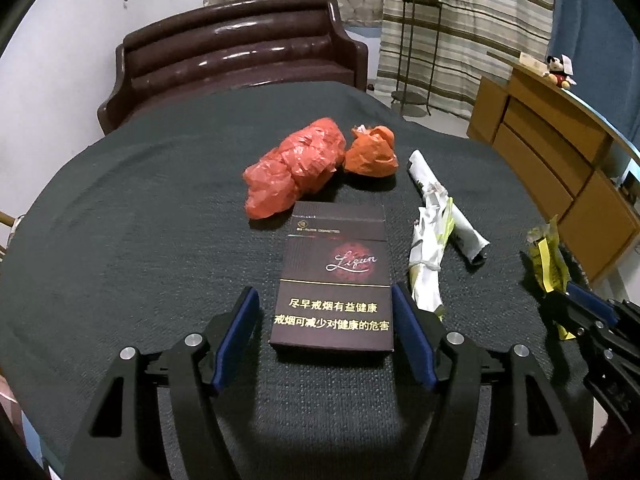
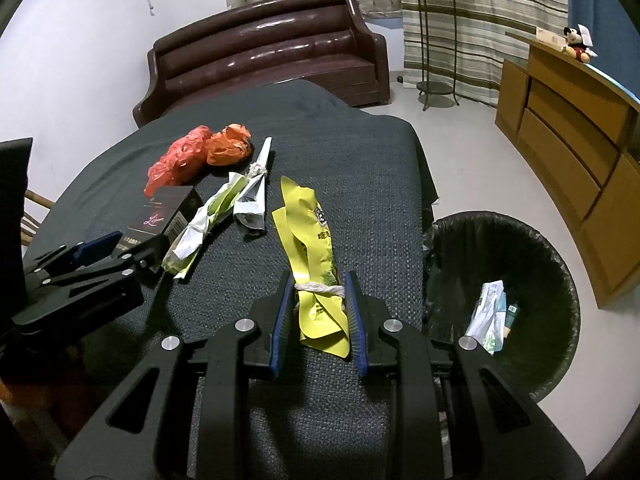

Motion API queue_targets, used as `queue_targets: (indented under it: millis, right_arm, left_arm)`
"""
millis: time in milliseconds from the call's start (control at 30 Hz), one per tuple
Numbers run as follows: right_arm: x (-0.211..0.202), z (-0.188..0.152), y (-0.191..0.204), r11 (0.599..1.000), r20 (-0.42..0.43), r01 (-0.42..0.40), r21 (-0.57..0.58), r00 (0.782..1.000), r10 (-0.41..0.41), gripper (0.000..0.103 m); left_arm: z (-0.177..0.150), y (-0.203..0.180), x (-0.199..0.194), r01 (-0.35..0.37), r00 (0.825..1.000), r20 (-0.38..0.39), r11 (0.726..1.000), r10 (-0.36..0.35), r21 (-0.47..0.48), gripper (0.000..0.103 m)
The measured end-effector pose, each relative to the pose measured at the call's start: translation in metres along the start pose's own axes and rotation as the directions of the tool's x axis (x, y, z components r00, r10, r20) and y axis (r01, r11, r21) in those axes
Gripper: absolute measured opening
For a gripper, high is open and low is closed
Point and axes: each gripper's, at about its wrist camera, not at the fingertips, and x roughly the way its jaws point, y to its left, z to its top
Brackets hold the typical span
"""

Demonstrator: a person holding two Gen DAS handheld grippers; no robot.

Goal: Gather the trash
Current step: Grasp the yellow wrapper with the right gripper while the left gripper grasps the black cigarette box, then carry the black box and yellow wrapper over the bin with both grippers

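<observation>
A dark cigarette box (image 1: 332,276) lies flat on the grey-clothed table (image 1: 140,220). My left gripper (image 1: 326,320) is open around its near end; the left pad stands clear of the box and the right pad is at its edge. Farther back lie a red plastic bag (image 1: 296,168), an orange bag (image 1: 370,152), a white-green wrapper (image 1: 428,256) and a rolled silver wrapper (image 1: 444,204). My right gripper (image 2: 318,312) is shut on a yellow wrapper (image 2: 308,224) tied with white string, low over the table's right part.
A round bin (image 2: 452,240) with a black liner stands on the floor right of the table, with some packets inside. A brown sofa (image 2: 264,52) is behind the table. A wooden cabinet (image 2: 568,132) and a metal plant stand (image 2: 436,40) are at the right.
</observation>
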Motion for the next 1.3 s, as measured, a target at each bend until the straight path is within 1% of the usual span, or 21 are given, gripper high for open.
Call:
queue_targets:
  millis: [67, 100, 133, 267, 600, 933, 1067, 1300]
  right_arm:
    - [0.000, 0.000, 0.000, 1.000, -0.001, -0.001, 0.001, 1.000, 0.001, 0.025]
    - [0.000, 0.000, 0.000, 1.000, -0.002, -0.001, 0.002, 1.000, 0.001, 0.025]
    - [0.000, 0.000, 0.000, 1.000, -0.001, -0.001, 0.001, 1.000, 0.001, 0.025]
    - [0.000, 0.000, 0.000, 1.000, 0.000, 0.000, -0.001, 1.000, 0.000, 0.025]
    - [0.000, -0.001, -0.001, 1.000, 0.005, 0.008, -0.001, 1.000, -0.008, 0.025]
    - [-0.008, 0.000, 0.002, 1.000, 0.035, 0.027, 0.000, 0.999, -0.027, 0.025]
    - [-0.016, 0.002, -0.001, 0.999, 0.056, 0.039, 0.005, 0.998, -0.040, 0.025]
    - [-0.032, 0.005, -0.022, 0.996, 0.090, 0.086, 0.033, 0.992, -0.089, 0.025]
  left_arm:
    - [0.000, -0.001, 0.001, 0.004, 1.000, -0.009, 1.000, -0.004, 0.004, 0.062]
    - [0.000, -0.001, 0.001, 0.006, 1.000, -0.013, 1.000, -0.006, 0.006, 0.058]
    - [0.000, -0.001, 0.002, 0.009, 1.000, -0.016, 1.000, -0.008, 0.010, 0.056]
    - [-0.001, 0.000, 0.000, 0.009, 1.000, -0.009, 1.000, -0.009, 0.016, 0.056]
    - [-0.006, 0.001, -0.010, -0.004, 0.999, 0.037, 1.000, 0.003, 0.019, 0.055]
    - [-0.013, -0.002, -0.032, -0.012, 0.995, 0.097, 1.000, 0.011, 0.017, 0.055]
    - [-0.013, -0.004, -0.042, -0.005, 0.993, 0.121, 1.000, 0.004, 0.014, 0.055]
    - [-0.011, -0.021, -0.062, 0.036, 0.984, 0.175, 0.999, -0.041, 0.032, 0.055]
